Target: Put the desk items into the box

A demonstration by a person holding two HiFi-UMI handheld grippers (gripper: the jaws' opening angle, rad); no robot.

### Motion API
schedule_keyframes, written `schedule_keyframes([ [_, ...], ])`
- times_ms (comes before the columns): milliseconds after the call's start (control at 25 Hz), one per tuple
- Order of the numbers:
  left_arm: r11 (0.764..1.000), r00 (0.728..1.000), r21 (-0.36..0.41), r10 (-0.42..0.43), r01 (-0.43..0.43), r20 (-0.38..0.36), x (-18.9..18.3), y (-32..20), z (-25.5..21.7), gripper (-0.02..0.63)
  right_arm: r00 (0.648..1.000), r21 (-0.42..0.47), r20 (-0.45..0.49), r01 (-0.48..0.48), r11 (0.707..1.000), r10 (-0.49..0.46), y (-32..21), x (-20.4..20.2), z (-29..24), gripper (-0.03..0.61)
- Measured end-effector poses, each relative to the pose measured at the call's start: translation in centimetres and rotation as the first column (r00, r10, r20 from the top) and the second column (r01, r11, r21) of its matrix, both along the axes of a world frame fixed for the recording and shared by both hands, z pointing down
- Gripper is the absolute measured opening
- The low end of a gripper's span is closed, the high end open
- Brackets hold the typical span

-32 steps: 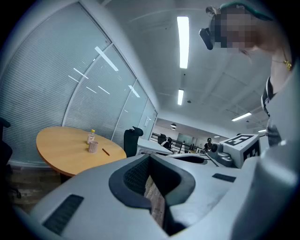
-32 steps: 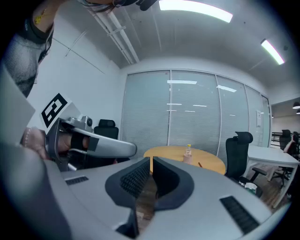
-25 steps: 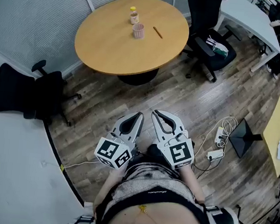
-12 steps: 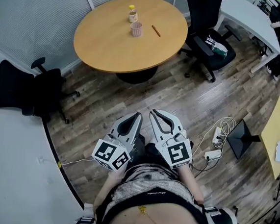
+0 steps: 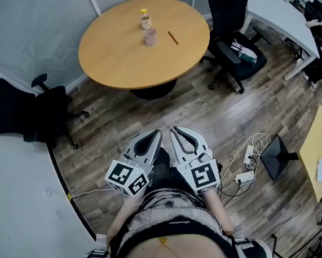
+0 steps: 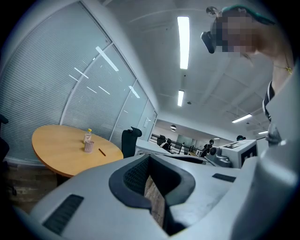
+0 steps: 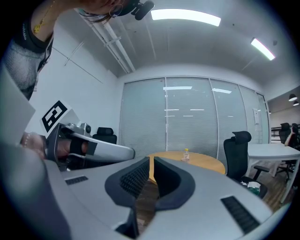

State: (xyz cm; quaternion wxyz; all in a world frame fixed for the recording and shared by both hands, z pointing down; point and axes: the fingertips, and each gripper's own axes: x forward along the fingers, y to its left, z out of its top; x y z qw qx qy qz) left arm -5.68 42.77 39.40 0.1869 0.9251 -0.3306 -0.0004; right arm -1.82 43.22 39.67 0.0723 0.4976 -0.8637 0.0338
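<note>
L tongs [image 5: 156, 133] & R tongs [image 5: 179, 132] pale grey w/ black pads, b/w marker cubes [image 5: 127, 177]; grey speckled top [image 5: 170, 211], black straps [image 5: 246, 248].

Upright bottle [image 5: 143, 19], pink cup [image 5: 150, 36], pen [image 5: 172, 37] (on table [image 5: 116, 62])

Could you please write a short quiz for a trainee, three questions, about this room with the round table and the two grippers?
1. Multiple choice: which thing lies on the round table near the cup?
A. a pencil
B. a pair of scissors
C. a phone
2. True or false: the left gripper is holding the bottle.
3. Fill in the blank: the bottle's cap is ____.

Key
1. A. The pencil lies apart from the cup, not touching it.
2. False. The bottle stands on the table, far from both grippers. The left gripper and the right gripper are both shut with nothing between the jaws.
3. Yellow.
</note>
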Motion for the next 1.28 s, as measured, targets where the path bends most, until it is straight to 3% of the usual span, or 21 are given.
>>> schedule_keyframes([
  [840,0.997,0.996,0.008,0.081,-0.081,-0.039,-0.4,-11.6,-0.1,0.002,0.997,0.017,-0.065,-0.033,0.999,0.034,-11.3,-1.1,-0.4,0.037],
  [1280,0.994,0.992,0.01,0.111,-0.111,-0.059,-2.5,-17.5,0.1,0.002,0.997,-0.006,-0.069,-0.037,0.999,0.037,-16.9,-4.1,0.2,0.037],
])
